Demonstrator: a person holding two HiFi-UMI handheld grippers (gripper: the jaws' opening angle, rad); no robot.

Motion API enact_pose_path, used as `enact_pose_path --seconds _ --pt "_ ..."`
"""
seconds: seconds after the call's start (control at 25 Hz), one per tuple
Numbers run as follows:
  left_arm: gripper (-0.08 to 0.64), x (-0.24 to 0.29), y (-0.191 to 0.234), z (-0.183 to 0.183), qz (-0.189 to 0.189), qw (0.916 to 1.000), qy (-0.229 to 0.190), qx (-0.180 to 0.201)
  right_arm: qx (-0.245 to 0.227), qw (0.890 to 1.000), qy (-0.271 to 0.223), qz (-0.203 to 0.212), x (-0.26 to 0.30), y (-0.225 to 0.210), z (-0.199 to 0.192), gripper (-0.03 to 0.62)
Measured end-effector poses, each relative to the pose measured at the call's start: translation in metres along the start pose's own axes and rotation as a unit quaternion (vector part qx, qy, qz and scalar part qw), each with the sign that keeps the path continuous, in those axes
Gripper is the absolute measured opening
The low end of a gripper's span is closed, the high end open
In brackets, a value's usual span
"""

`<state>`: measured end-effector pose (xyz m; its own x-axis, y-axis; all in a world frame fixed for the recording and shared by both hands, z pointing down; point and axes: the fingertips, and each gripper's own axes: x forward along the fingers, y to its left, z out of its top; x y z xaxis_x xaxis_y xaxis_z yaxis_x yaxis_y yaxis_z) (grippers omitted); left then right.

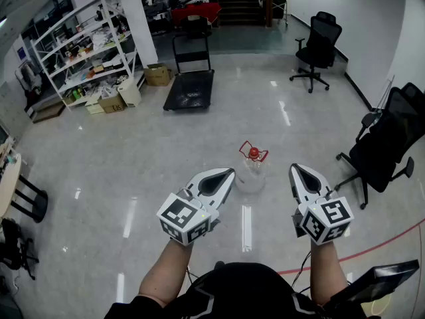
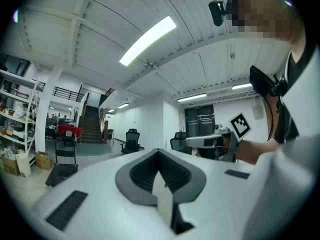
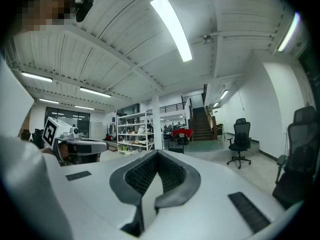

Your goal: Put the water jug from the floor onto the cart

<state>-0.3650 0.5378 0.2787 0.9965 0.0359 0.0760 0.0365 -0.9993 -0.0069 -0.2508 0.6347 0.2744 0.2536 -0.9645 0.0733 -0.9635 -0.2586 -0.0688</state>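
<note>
Premises: open-plan lab or workshop hall with office furniture.
Floor: pale glossy tile (image 1: 99,171), wide and open.
Storage: white metal shelving (image 1: 86,52) along the left wall, loaded with parts and boxes; cardboard boxes (image 1: 158,75) stand on the floor at its foot.
Seating: black swivel office chairs, one by the far wall (image 1: 317,48), one at the right (image 1: 385,145).
Handling: flat platform cart (image 1: 190,88).
Structure: staircase (image 1: 239,2) at the back, upper-level railing (image 2: 67,91), white panelled ceiling with strip lights (image 3: 171,28).
</note>
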Motion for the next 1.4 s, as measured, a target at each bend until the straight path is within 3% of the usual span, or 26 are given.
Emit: enact_pose_path --seconds 0.2,0.4,0.68,0.96,1.4 --pt "-0.008 0.003 -0.001 0.003 0.002 0.9999 -0.014 -0.002 -0.004 1.000 0.003 0.008 0.006 -0.001 0.000 -0.003" --pt "-0.008 0.008 0.001 -0.001 0.001 1.0000 -0.006 0.004 -0.006 1.000 0.006 0.009 0.009 -0.003 -0.003 -0.003" --pt "-0.008 0.009 0.008 -0.009 -0.003 0.9994 0.023 -0.025 0.000 1.000 0.003 0.004 0.010 -0.007 -0.002 -0.003" --pt "-0.008 0.009 0.011 -0.010 -0.010 0.9995 0.022 -0.020 -0.006 1.000 0.008 0.007 0.018 -0.002 -0.003 -0.003" --pt "-0.009 -0.002 0.035 -0.016 0.008 0.9994 0.011 -0.031 0.010 1.000 -0.013 -0.022 0.029 -0.003 0.001 -0.003"
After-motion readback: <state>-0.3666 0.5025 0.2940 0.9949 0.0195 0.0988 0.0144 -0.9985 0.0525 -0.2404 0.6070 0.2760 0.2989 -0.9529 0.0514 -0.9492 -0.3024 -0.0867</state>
